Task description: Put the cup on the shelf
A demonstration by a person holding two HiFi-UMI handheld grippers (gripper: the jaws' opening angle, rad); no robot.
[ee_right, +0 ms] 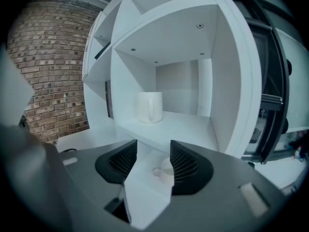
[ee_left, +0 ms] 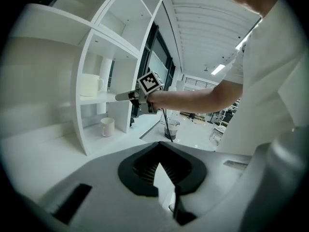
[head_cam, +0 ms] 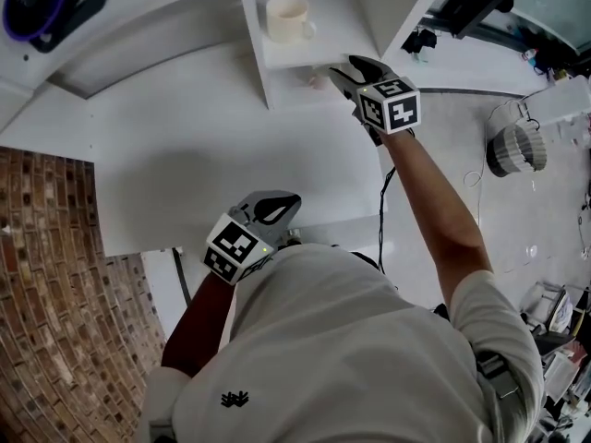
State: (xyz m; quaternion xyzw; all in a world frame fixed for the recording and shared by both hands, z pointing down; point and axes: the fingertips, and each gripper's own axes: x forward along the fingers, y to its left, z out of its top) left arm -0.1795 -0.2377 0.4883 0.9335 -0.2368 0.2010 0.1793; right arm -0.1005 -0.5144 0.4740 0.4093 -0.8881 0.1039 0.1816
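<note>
A large cream cup (head_cam: 289, 17) stands upright on the middle board of the white shelf (head_cam: 319, 52); it also shows in the right gripper view (ee_right: 149, 107) and the left gripper view (ee_left: 90, 85). A smaller cup (head_cam: 317, 79) sits in the compartment below, seen down between the right jaws (ee_right: 166, 167). My right gripper (head_cam: 346, 70) hovers at the shelf's front edge, open, with nothing between its pads and clear of both cups. My left gripper (head_cam: 280, 207) hangs back near my body over the table's front edge, shut and empty.
The white table (head_cam: 185, 155) carries the shelf at its far side. A brick surface (head_cam: 55, 275) lies to the left. A dark fan (head_cam: 46, 3) is at the top left, and a ribbed white bin (head_cam: 517, 150) and cables are on the floor at right.
</note>
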